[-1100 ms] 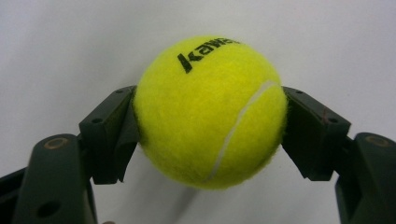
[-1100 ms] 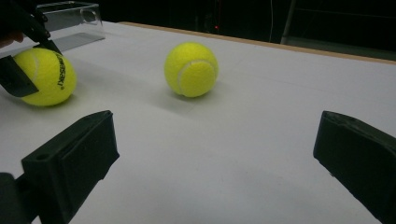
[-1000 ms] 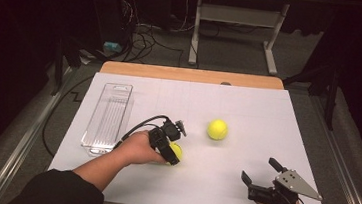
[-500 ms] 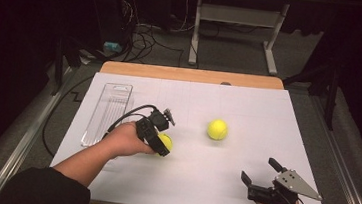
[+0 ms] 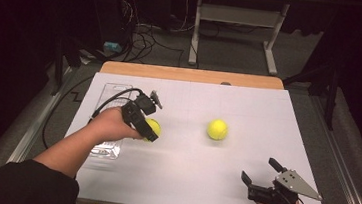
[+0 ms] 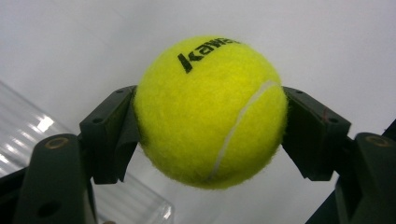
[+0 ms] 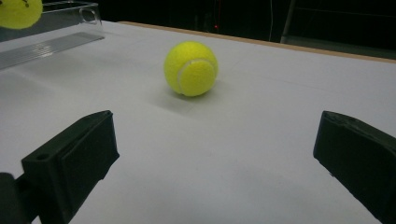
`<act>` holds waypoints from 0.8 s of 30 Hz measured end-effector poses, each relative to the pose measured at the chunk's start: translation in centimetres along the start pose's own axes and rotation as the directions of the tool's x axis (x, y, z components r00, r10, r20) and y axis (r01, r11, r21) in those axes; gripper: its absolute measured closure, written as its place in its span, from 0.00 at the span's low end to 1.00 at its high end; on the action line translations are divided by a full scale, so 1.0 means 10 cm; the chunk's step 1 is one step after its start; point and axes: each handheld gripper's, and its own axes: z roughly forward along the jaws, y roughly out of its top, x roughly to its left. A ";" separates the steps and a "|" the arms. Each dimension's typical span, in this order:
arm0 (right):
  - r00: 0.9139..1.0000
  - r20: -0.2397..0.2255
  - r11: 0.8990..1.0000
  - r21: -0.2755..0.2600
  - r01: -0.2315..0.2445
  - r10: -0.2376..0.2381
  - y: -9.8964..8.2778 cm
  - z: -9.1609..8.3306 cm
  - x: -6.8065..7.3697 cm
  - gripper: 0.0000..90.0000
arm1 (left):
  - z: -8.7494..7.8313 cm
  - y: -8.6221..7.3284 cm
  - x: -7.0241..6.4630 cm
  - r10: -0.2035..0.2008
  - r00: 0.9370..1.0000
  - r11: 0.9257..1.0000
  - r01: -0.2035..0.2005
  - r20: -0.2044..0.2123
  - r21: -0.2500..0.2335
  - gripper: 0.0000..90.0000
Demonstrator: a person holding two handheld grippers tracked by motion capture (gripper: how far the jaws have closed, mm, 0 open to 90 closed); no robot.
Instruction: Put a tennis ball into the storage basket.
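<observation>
1. right claw: near edge of the white surface, jaws spread wide with nothing between, aimed at the loose ball, likely waiting its turn.
2. left claw: pinching a yellow tennis ball across its middle, lifted off the surface, beside the clear tray, probably its destination.
3. second tennis ball: resting free mid-surface, farther back.

tools: 2, black | cables: black | sleeve: dark
</observation>
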 end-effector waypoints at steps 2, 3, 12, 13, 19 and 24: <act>1.000 0.001 1.000 0.000 0.000 0.000 0.00 0.00 0.00 0.00 | -0.02 -0.01 0.03 -0.010 1.000 1.000 0.010 0.000 -0.004 0.29; 1.000 0.000 1.000 -0.001 0.001 -0.001 0.00 0.00 0.00 0.00 | -0.08 -0.03 0.10 -0.024 1.000 1.000 0.024 -0.010 -0.006 0.29; 1.000 0.001 1.000 0.002 0.001 -0.001 0.00 0.00 0.00 0.00 | -0.23 -0.15 0.38 -0.090 0.995 0.996 0.090 -0.047 0.001 0.29; 1.000 0.001 1.000 0.002 0.001 -0.001 0.00 0.00 0.00 0.00 | -0.24 -0.17 0.42 -0.102 0.994 0.995 0.102 -0.050 -0.001 0.29; 1.000 0.001 1.000 0.003 0.003 -0.003 0.00 0.00 0.00 0.00 | -0.34 -0.29 0.66 -0.170 0.983 0.985 0.171 -0.074 0.005 0.29; 1.000 0.002 1.000 0.006 0.004 -0.004 -0.01 0.00 0.00 0.00 | -0.37 -0.39 0.82 -0.222 0.971 0.975 0.224 -0.092 0.004 0.29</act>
